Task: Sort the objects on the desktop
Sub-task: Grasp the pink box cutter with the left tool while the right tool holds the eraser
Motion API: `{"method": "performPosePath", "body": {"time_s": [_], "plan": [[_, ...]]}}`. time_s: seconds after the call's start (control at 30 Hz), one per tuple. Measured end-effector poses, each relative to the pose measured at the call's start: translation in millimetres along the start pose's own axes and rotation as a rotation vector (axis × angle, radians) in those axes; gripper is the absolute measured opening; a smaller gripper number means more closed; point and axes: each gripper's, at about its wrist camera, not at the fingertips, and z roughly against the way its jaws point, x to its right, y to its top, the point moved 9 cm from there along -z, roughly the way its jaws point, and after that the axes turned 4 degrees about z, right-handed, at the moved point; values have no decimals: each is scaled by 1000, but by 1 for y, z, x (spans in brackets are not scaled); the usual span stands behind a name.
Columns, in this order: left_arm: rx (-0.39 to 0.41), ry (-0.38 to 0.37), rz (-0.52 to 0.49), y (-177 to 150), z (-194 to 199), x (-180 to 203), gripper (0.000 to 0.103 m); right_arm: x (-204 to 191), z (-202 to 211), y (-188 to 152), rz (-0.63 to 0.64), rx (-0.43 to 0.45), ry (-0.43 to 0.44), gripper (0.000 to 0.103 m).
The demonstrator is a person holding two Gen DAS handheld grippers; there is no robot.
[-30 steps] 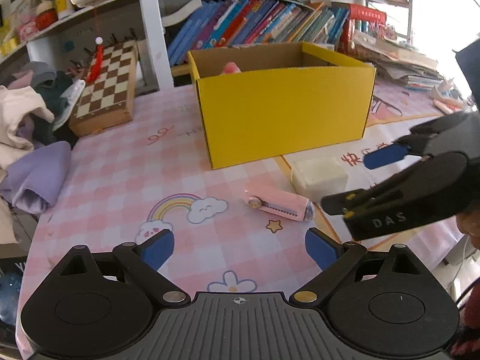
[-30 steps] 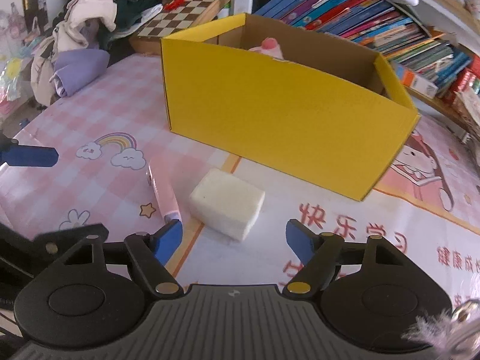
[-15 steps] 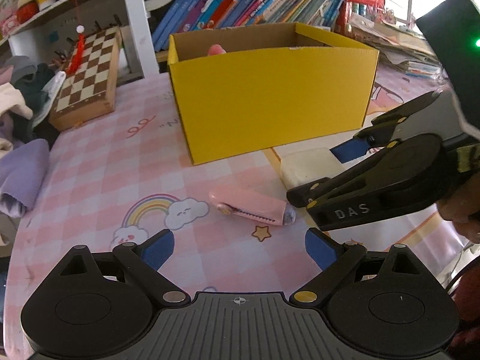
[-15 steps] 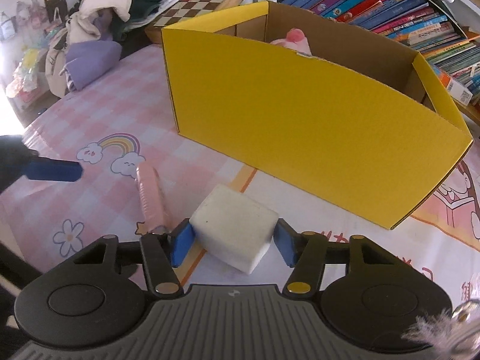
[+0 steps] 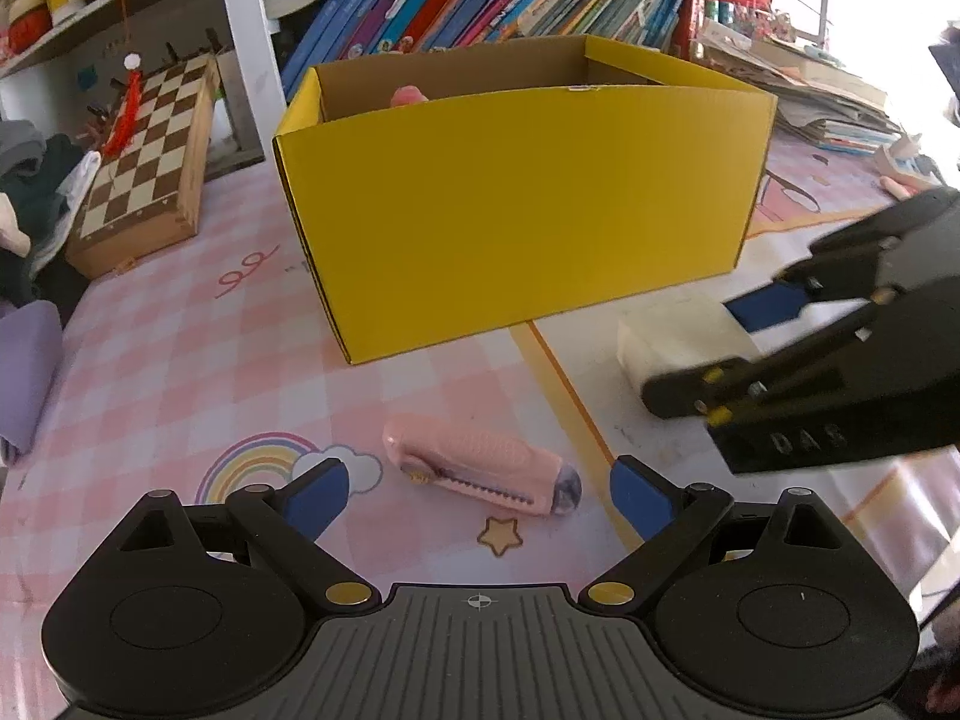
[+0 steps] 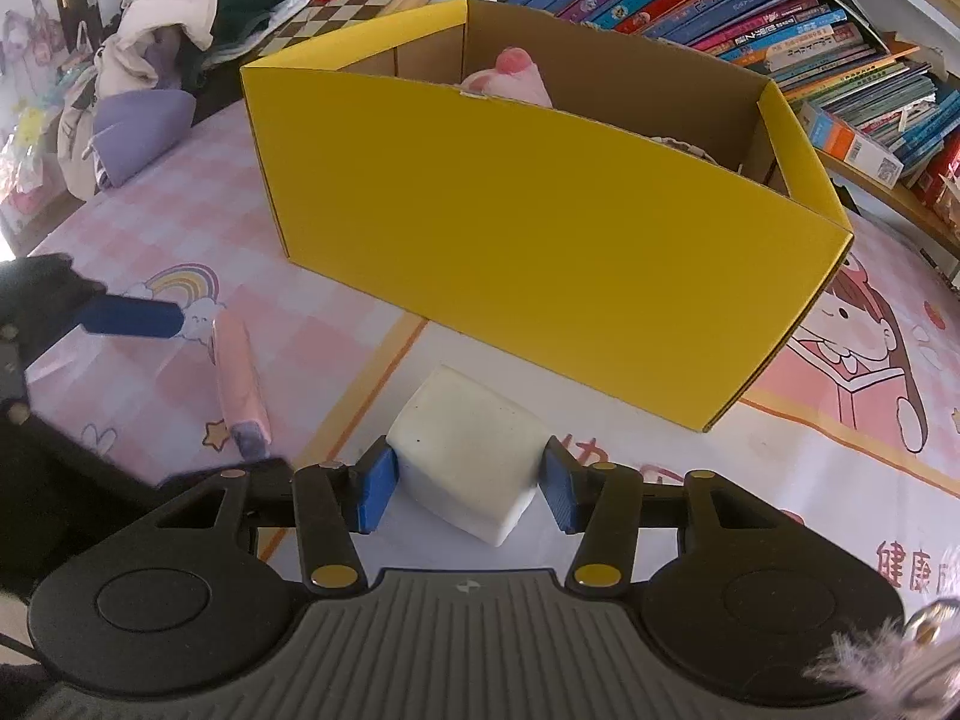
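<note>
Now my right claw [image 6: 468, 489] has closed onto the white block [image 6: 471, 456] on the table [image 6: 150, 384] before the yellow box [image 6: 540, 252], and my left claw [image 5: 478, 495], wide open and empty, has reached the pink utility knife [image 5: 480, 471], so both look ready for boxing.

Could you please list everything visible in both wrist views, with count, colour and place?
Cardboard box: one, yellow, open-topped, middle of the mat.
Plush toy: one, pink, inside the box.
White block: one, white, in front of the box, between the right fingers.
Utility knife: one, pink, flat on the mat ahead of the left gripper.
Chessboard: one, brown and white, left of the box.
Books: many, mixed colours, shelf behind the box.
Clothes: a pile, mixed, far left.
Table mat: one, pink checked.
Left gripper: black, blue pads, open.
Right gripper: black, blue pads, shut on the block.
</note>
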Motion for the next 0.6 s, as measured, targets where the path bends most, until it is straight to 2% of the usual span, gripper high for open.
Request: {"method": "performPosePath", "body": {"time_s": [0.1,0.27,0.53,0.6], "plan": [[-2,-5,-2,1,-5,0,92,2,1,-2,-2,-1,-5,48],[3,-30,-25,0,-10,-3,92,4,3,-5,-6,-4,-10,48],[26,-107,-53,2,-16,-8,91,2,5,-8,-8,-8,-19,48],[36,-124,-56,1,-15,-8,88,2,6,-9,-10,-9,-22,48]]}}
